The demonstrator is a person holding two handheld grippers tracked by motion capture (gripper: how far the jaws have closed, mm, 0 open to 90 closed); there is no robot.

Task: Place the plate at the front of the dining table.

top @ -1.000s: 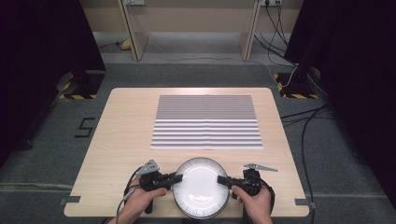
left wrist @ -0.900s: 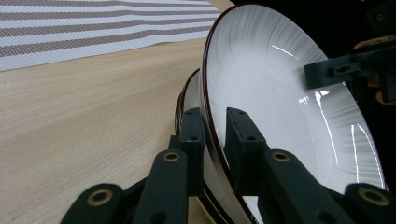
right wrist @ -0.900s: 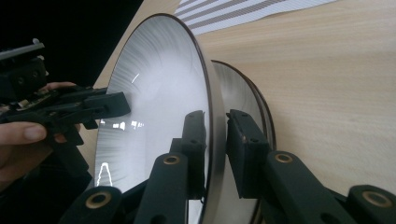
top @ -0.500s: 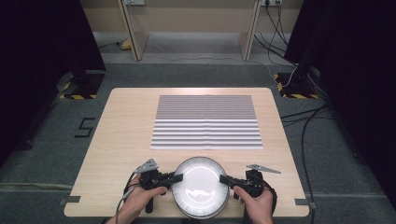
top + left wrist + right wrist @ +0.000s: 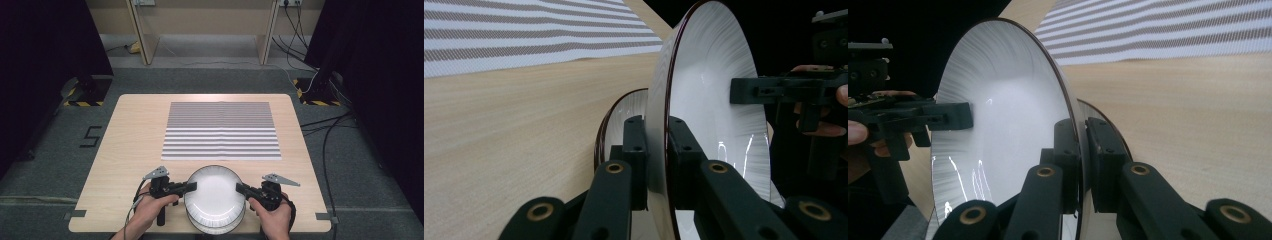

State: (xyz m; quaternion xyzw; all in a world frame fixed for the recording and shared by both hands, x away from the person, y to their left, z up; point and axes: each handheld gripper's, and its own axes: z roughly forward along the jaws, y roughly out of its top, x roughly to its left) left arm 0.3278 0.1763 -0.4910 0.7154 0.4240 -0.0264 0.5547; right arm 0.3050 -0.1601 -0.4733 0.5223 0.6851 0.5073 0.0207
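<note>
A pale wooden table [image 5: 125, 150] stands on a grey floor, with a grey-and-white striped mat [image 5: 221, 130] spread flat across its far half. At the near edge, between the mat and the person's forearms, a white plate [image 5: 215, 192] with a thin dark rim is clamped from both sides and lifted clear of a second plate [image 5: 220, 225] of the same make, which lies on the table just beneath it and shows as a crescent under the raised plate's near edge.

The left hand-held gripper [image 5: 191, 186] bites the upper plate's left rim; in the left gripper view its two black jaws have just been closing and now press the rim [image 5: 659, 150] from either face, the plate standing edge-on between them. The right hand-held gripper [image 5: 240, 188] grips the opposite rim in the same way, its jaws having just drawn together with the plate [image 5: 1008, 135] between the pads. Each gripper view also shows the other gripper's jaw pinched on the plate's far edge, with the lower plate [image 5: 621, 125] behind. The person's hands [image 5: 152, 207] wrap the handles at the table's near edge.
</note>
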